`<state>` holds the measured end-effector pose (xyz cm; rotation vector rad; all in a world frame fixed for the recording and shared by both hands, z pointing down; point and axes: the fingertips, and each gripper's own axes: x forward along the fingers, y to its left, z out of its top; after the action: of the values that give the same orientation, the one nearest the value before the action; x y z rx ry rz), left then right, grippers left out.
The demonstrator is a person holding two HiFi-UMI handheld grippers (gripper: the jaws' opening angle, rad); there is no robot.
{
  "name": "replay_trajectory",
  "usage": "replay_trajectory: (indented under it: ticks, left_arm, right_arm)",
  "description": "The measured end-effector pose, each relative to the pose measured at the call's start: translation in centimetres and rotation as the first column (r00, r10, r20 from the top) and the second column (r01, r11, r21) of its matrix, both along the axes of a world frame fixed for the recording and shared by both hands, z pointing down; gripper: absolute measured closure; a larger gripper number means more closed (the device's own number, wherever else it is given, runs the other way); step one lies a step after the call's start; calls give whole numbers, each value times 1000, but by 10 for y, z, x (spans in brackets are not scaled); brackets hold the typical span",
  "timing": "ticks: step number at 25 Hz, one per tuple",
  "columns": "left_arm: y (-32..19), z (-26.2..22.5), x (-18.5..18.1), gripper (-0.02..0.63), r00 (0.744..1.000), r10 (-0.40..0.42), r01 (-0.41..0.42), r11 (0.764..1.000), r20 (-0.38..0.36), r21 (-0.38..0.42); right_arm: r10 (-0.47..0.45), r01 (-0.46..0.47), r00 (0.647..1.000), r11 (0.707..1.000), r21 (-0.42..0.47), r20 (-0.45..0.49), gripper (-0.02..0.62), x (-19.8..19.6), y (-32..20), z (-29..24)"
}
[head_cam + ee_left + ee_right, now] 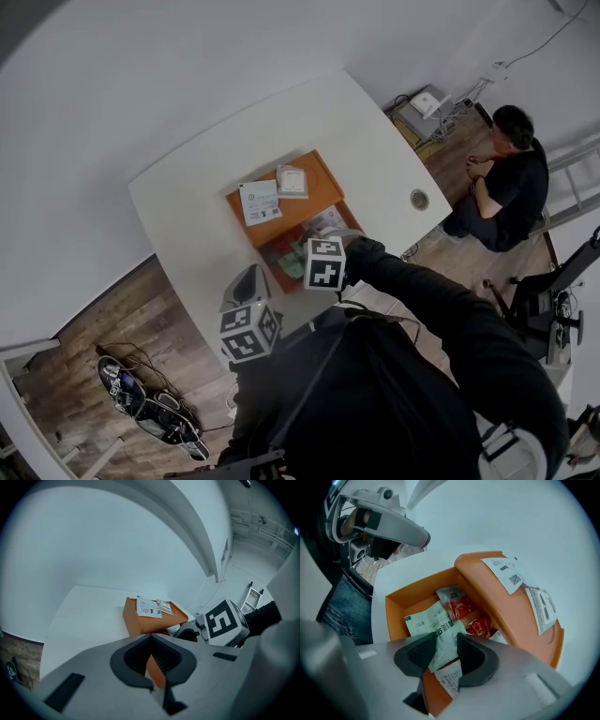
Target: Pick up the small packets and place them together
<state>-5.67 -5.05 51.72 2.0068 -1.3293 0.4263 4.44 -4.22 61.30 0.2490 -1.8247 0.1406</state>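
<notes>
My right claw [445, 641] hung steeply over the open orange box [405, 597], its jaws set moderately apart. A pale green packet [433, 623] lay between them, and I could not see the pads pressing on it. Just beyond that packet, 2 red packets [457, 603] lay in the same compartment, and a white printed packet [449, 680] showed below the green one, at the near edge. The box's lid [487, 590] lay on the far side with 2 paper labels [506, 573] on top. My left claw [150, 641] hovered near the box's left side, jaws drawn together at the tips and holding nothing. The box sat around the middle of the white table [187, 197]. A person [511, 178] sat on the floor far to the right.
</notes>
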Motion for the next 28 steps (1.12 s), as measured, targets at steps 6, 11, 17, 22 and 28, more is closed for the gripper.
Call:
replay_trajectory:
  ticks: [6,11,17,22,28]
  left_arm:
    - [0,0,-1,607,1000,-4,4,1000,0,2]
    - [0,-1,-2,607,1000,-9,9,1000,0,2]
    - [0,1,-5,607,1000,-10,10,1000,2,-2]
    - [0,1,-6,607,1000,-13,13,1000,2,-1]
    - [0,2,-6,607,1000,-10,10,1000,2,-1]
  right_arm:
    - [-17,17,1000,1000,15,-9,479,0,2,-1]
    - [-8,8,1000,1000,5,6,502,1,4,-2]
    - [4,-4,1000,1000,-11,18,520,1,5,-4]
    - [1,0,1000,1000,-3,21,526,3,6,-9]
    - [5,-5,1000,1000,-2,24,526,9,4,-20]
